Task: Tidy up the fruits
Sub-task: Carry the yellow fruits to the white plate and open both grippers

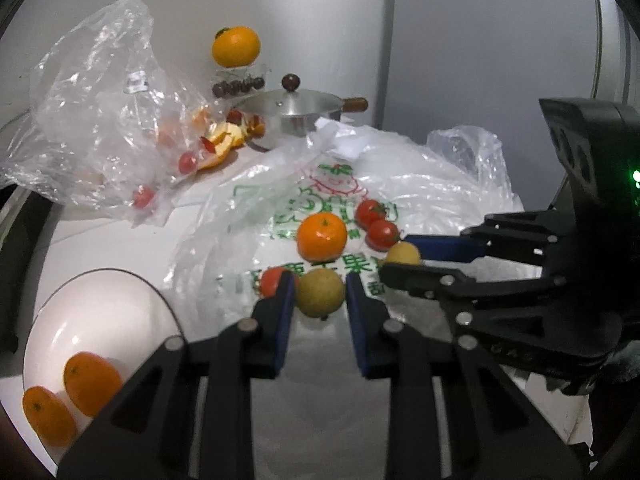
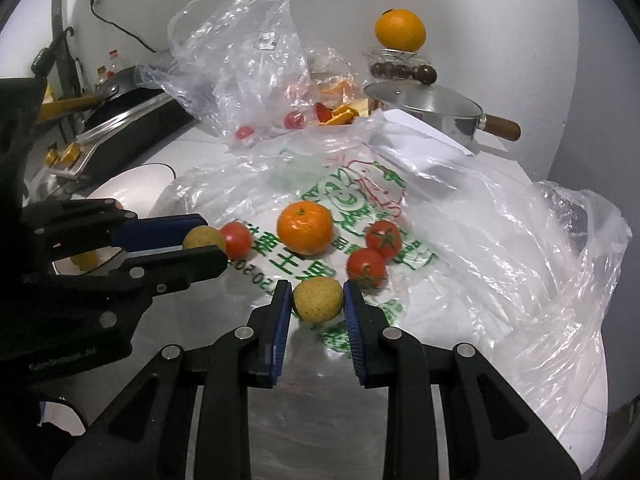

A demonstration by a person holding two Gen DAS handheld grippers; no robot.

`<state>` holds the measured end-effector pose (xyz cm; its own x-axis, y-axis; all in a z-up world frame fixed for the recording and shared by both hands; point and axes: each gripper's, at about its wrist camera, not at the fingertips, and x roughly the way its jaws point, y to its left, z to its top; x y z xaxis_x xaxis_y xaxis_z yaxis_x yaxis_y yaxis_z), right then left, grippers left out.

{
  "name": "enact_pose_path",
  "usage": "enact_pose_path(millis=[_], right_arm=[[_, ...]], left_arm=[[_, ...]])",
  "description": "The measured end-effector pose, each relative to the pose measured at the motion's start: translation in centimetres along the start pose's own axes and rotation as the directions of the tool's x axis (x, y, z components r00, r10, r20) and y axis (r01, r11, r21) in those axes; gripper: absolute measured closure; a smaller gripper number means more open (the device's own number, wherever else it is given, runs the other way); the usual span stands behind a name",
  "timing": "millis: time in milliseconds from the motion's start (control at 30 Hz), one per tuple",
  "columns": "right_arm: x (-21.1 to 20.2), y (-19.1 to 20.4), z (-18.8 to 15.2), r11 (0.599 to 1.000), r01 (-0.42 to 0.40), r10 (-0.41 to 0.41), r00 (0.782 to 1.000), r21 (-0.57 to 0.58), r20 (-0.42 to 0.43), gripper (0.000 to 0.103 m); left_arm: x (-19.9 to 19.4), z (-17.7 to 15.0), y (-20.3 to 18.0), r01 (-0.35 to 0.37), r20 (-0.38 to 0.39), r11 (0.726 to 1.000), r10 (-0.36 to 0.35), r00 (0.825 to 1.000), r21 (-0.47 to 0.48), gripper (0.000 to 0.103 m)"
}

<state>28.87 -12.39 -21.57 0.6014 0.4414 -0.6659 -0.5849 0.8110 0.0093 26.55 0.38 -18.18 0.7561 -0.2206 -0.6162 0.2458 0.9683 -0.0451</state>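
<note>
Fruit lies on a printed white plastic bag [image 1: 420,184]: an orange mandarin [image 1: 321,237], red tomatoes [image 1: 383,234] and two yellow-green fruits. My left gripper [image 1: 320,294] has its blue pads on both sides of one yellow fruit [image 1: 320,292], with small gaps showing. My right gripper [image 2: 318,298] is shut on the other yellow fruit [image 2: 318,298]; it also shows in the left view [image 1: 403,254]. A white bowl [image 1: 100,312] at lower left holds two mandarins [image 1: 92,384].
A crumpled clear bag [image 1: 100,120] with tomatoes and peel lies at the back left. A steel pot [image 1: 296,112] with a wooden handle stands behind, with a big orange [image 1: 236,46] on a stand. A stove [image 2: 112,120] is at far left.
</note>
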Motion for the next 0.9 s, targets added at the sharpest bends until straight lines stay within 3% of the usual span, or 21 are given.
enact_pose_path(millis=[900], right_arm=[[2.1,8.2,4.0,0.998,0.033,-0.034,0.999,-0.06,-0.023,0.075]], left_arm=[[-5.8,-2.2,6.6,0.019,0.124,0.997,-0.009,0.992,-0.08,0.076]])
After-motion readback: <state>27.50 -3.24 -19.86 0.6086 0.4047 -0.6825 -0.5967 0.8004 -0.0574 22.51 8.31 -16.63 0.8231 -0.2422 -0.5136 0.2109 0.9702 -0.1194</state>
